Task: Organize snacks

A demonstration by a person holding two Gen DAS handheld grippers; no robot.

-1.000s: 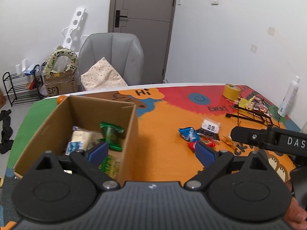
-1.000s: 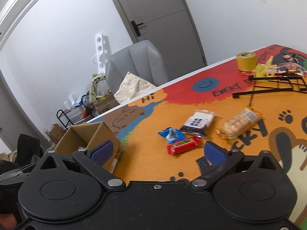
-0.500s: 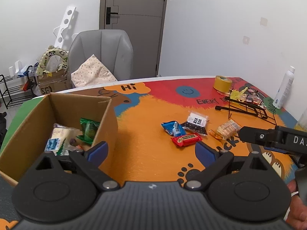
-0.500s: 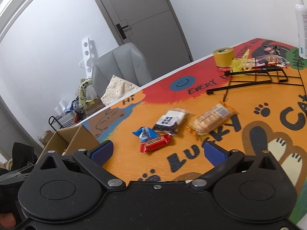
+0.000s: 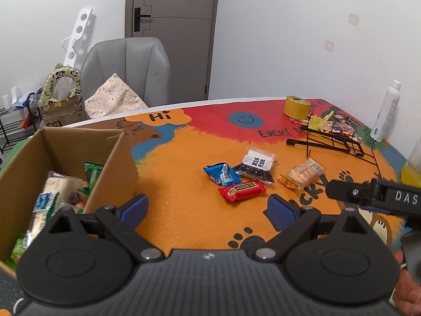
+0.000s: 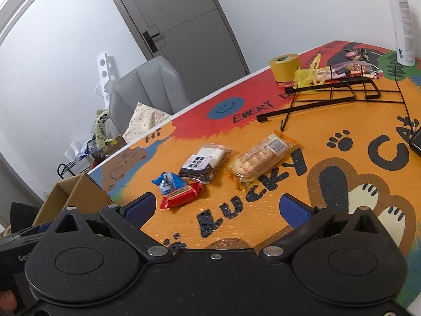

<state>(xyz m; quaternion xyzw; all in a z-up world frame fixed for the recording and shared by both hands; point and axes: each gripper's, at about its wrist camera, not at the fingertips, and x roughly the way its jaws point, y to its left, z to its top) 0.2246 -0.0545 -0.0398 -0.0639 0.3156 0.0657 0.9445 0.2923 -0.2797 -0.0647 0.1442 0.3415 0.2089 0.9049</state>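
A cardboard box (image 5: 115, 158) (image 6: 71, 192) holding several snack packets stands at the table's left. On the orange mat lie a red bar (image 5: 242, 190) (image 6: 181, 194), a blue packet (image 5: 221, 173) (image 6: 168, 180), a black-and-white bag (image 5: 256, 164) (image 6: 204, 162) and a cracker pack (image 5: 302, 172) (image 6: 260, 158). My left gripper (image 5: 208, 209) is open and empty, just short of the red bar, beside the box. My right gripper (image 6: 215, 208) is open and empty, hovering before the red bar and cracker pack.
A black wire rack (image 5: 334, 142) (image 6: 331, 92), a yellow tape roll (image 5: 296, 106) (image 6: 284, 64), small wrapped items and a white spray bottle (image 5: 385, 110) (image 6: 401, 18) occupy the far right. A grey chair (image 5: 126, 71) with a cushion stands behind the table.
Both grippers have swung right, away from over the box toward the loose snacks. The snacks now sit nearer the middle of each view. Both stay open.
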